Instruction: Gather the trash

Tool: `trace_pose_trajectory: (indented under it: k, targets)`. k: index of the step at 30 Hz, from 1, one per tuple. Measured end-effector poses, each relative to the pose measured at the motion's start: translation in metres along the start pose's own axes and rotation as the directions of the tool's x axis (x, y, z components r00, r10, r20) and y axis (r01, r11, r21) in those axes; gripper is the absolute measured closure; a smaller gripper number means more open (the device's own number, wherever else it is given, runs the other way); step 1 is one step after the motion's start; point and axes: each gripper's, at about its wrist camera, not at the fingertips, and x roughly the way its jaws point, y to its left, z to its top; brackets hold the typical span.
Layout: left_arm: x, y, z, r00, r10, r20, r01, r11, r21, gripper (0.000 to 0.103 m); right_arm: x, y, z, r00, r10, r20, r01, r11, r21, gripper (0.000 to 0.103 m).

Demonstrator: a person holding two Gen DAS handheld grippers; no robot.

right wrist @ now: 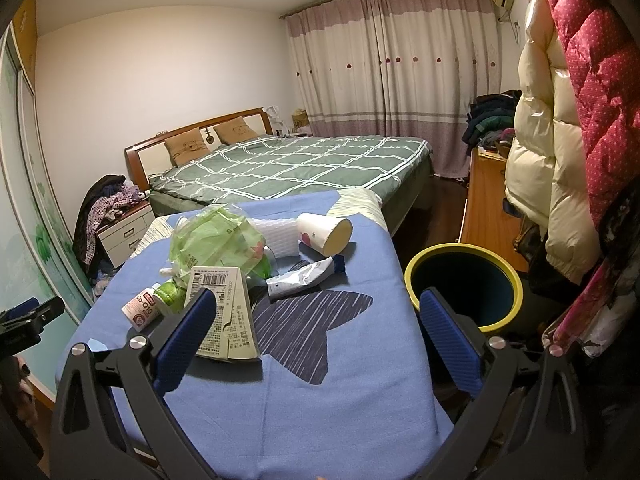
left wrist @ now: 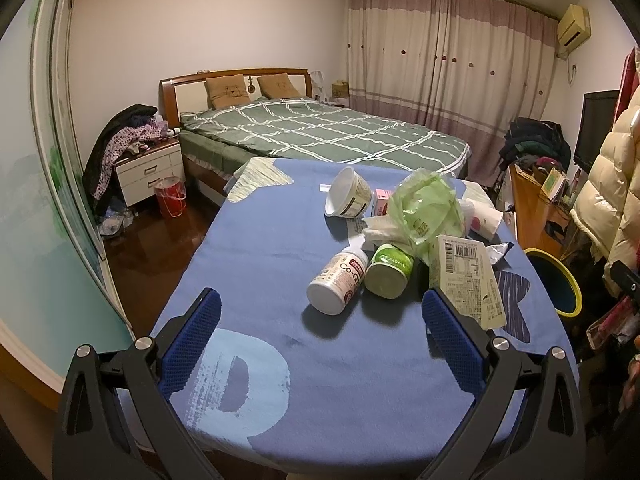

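Both claws, left [left wrist: 322, 308] and right [right wrist: 318, 310], gape with ribbed blue pads, holding nothing. Trash heaps on the cloth-covered desk [left wrist: 256, 248]: smooth white bottle [left wrist: 338, 282], green jar [left wrist: 389, 270], crinkled bag [left wrist: 426, 208], printed carton [right wrist: 226, 300]. Only the right view shows the squeezed tube [right wrist: 306, 278] and the bin's [right wrist: 464, 286] dark round mouth, beside the desk.

Ahead of you a bed [left wrist: 320, 128] with green checked bedding meets the white wall. Closed curtains [left wrist: 440, 60] hang beyond it, a nightstand [left wrist: 150, 170] stands left on dark glossy floor [left wrist: 160, 240].
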Motion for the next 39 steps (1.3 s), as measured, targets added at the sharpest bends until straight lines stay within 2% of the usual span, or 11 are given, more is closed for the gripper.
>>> trace_pose_trajectory:
  k: [25, 39]
  targets:
    - [0.004, 0.002, 0.001, 1.000, 0.003, -0.011, -0.003, 1.000, -0.006, 0.004, 0.002, 0.000, -0.001, 1.000, 0.004, -0.007, -0.004, 1.000, -0.001, 0.006]
    - [0.028, 0.011, 0.002, 0.999, 0.034, -0.022, -0.035, 0.999, -0.021, 0.004, 0.034, 0.013, 0.005, 0.998, 0.026, -0.049, -0.027, 0.999, -0.030, 0.006]
